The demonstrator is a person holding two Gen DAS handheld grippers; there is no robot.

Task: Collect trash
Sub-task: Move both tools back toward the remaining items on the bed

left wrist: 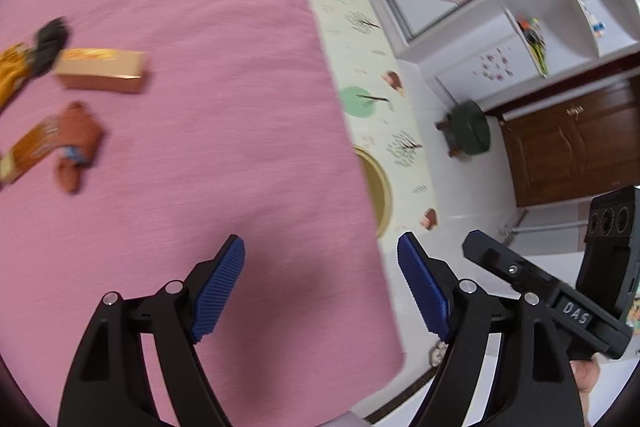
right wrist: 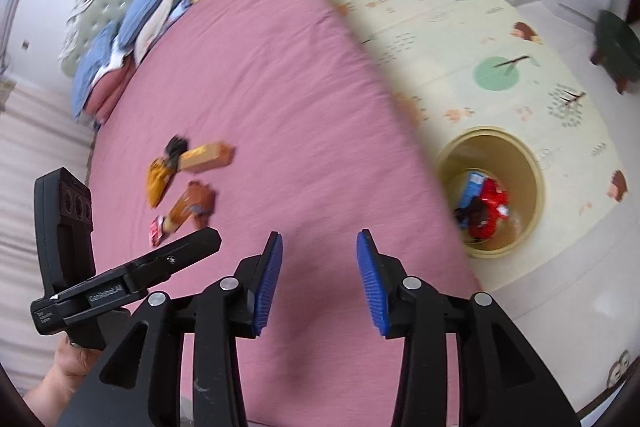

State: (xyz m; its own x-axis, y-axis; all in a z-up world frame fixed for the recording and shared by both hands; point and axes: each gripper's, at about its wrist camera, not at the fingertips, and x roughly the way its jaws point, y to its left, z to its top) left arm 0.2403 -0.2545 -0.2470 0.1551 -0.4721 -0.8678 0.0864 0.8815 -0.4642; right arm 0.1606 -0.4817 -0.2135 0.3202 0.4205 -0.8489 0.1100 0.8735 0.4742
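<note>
A big pink bed fills the room. Beside it lies a play mat with green trees. The trash, a box and some wrappers, sits on the bed. A yellow bin on the mat holds more wrappers. The left gripper and right gripper are both wide apart, holding nothing.

Pink bed: carton, wrappers, folded bedding.
</note>
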